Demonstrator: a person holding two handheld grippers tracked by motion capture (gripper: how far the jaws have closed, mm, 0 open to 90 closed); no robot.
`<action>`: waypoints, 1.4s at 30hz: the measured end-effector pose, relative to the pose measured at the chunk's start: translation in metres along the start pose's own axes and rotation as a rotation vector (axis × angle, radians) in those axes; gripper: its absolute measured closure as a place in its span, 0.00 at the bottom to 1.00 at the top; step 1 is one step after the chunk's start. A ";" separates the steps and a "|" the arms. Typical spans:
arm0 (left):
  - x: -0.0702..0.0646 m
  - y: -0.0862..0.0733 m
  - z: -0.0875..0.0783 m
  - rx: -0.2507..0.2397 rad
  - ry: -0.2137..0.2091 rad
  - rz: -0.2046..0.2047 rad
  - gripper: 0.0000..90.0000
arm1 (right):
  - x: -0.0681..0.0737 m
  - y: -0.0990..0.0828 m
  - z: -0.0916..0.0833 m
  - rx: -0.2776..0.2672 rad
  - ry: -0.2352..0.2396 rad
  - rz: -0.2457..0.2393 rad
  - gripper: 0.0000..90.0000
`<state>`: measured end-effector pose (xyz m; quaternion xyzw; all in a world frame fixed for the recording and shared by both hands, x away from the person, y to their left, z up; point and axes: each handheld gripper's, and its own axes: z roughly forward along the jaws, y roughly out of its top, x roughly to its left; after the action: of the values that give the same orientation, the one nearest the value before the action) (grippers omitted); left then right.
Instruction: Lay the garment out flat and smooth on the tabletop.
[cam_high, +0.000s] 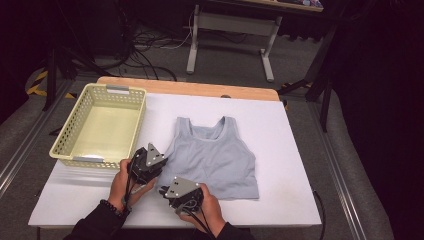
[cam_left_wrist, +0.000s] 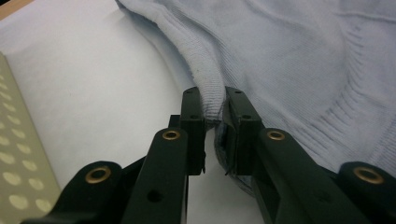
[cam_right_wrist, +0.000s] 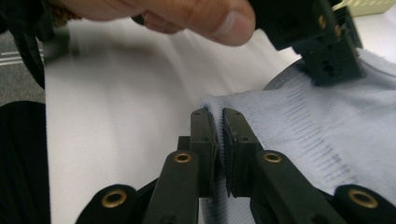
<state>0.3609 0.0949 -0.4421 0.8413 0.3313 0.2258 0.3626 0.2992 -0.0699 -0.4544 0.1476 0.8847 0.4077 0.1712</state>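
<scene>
Two grippers hold one garment near the front edge of the white table (cam_high: 280, 200). The garment is a light blue sleeveless knitted top (cam_high: 215, 160), and it lies flat in the middle of the table, with its neck opening toward the far edge and its hem toward the front edge. The left gripper (cam_left_wrist: 215, 109) is clenched on the ribbed side edge of the top, and a fold of the fabric stands up between its two black jaws. In the high view this gripper (cam_high: 159, 161) sits at the left side of the top, just beside the pale yellow perforated plastic basket (cam_high: 75, 120), which stands at the far left corner of the table. The right gripper (cam_right_wrist: 219, 122) is clamped on the lower left corner of the top, at the hem, and the cloth is pressed thin between its jaws. In the high view the right gripper (cam_high: 165, 190) is close to the left one.
</scene>
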 end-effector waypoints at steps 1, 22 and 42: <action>0.000 0.002 0.000 -0.006 -0.009 -0.007 0.88 | -0.001 0.000 -0.003 -0.004 -0.005 0.007 0.93; -0.012 0.049 0.003 -0.172 -0.113 -0.070 0.85 | -0.024 -0.013 -0.067 -0.119 -0.103 0.119 0.93; -0.050 0.132 0.031 -0.190 -0.221 0.076 0.84 | -0.051 -0.046 -0.133 -0.237 -0.254 0.242 0.93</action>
<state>0.3981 -0.0231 -0.3683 0.8348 0.2342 0.1759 0.4662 0.2825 -0.2082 -0.3992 0.2816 0.7778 0.5045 0.2475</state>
